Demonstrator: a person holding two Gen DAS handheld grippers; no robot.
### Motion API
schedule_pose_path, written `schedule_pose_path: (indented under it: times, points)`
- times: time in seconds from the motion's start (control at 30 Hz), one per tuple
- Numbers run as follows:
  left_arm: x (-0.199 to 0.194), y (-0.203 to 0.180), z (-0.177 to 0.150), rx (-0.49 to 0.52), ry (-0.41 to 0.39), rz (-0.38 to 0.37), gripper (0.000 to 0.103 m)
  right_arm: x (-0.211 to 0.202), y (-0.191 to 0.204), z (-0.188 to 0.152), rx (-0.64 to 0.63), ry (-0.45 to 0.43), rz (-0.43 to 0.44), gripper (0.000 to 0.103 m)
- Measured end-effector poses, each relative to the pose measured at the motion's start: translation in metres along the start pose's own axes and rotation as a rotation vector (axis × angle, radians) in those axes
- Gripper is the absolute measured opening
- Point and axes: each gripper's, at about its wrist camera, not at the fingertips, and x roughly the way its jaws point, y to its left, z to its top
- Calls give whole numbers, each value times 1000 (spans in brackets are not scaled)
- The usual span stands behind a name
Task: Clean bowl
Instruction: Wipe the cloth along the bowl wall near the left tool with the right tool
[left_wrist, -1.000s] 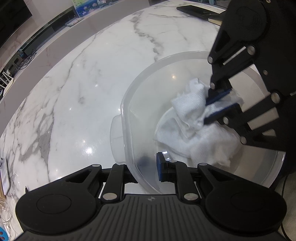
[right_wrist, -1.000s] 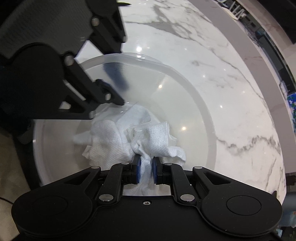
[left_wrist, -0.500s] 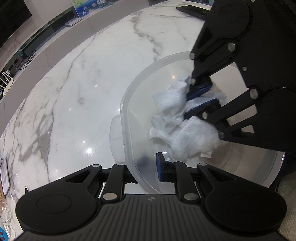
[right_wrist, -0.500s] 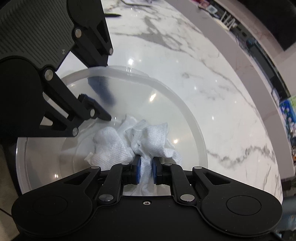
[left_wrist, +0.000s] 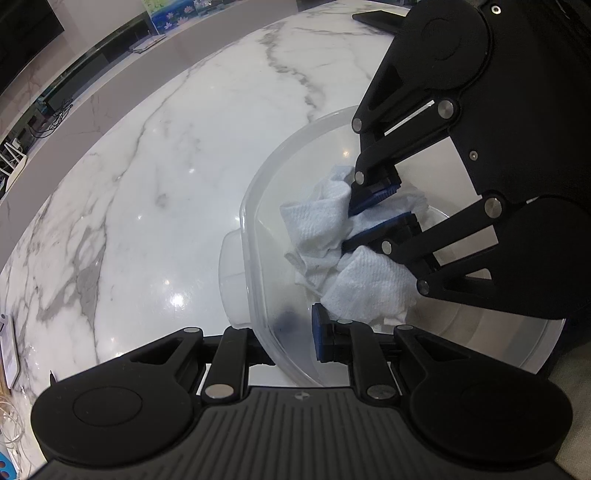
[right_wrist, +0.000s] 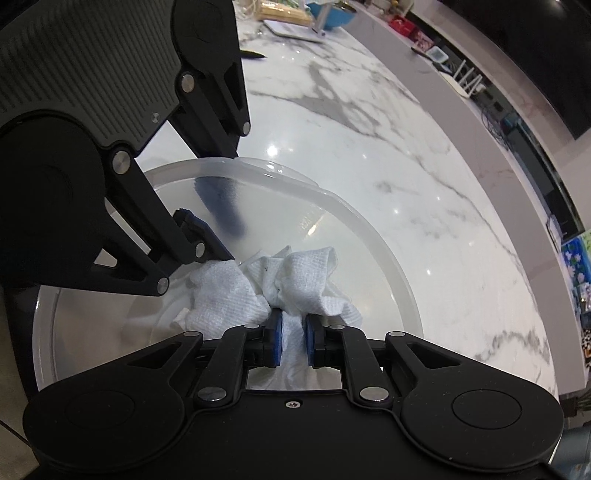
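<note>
A translucent plastic bowl (left_wrist: 255, 236) sits on the white marble counter; it also shows in the right wrist view (right_wrist: 373, 236). My left gripper (left_wrist: 295, 334) is shut on the bowl's near rim, one blue pad inside, the other outside the wall. My right gripper (right_wrist: 292, 341) is shut on a crumpled white paper towel (right_wrist: 229, 299) and presses it against the inside of the bowl. In the left wrist view the right gripper (left_wrist: 376, 214) and the towel (left_wrist: 325, 225) sit near the bowl's left wall.
The marble counter (left_wrist: 147, 184) stretches left and away from the bowl. A dark flat object (left_wrist: 376, 18) lies at its far edge. A white tray (right_wrist: 295, 31) and clutter sit at the far end in the right wrist view.
My right gripper has swept the towel across the bowl's inside towards the wall held by my left gripper. The left gripper and bowl stay in place.
</note>
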Motion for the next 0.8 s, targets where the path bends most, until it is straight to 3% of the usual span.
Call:
schedule_pose_path:
  times: [0.4, 0.57, 0.8]
  points:
    - [1, 3, -2, 9, -1, 3, 14, -9, 11, 1, -60, -16, 95, 12]
    - [1, 3, 0, 5, 1, -1, 14, -14, 9, 4, -27, 32, 156, 12]
    - [1, 3, 0, 6, 1, -2, 14, -18, 9, 5, 17, 102, 174, 12]
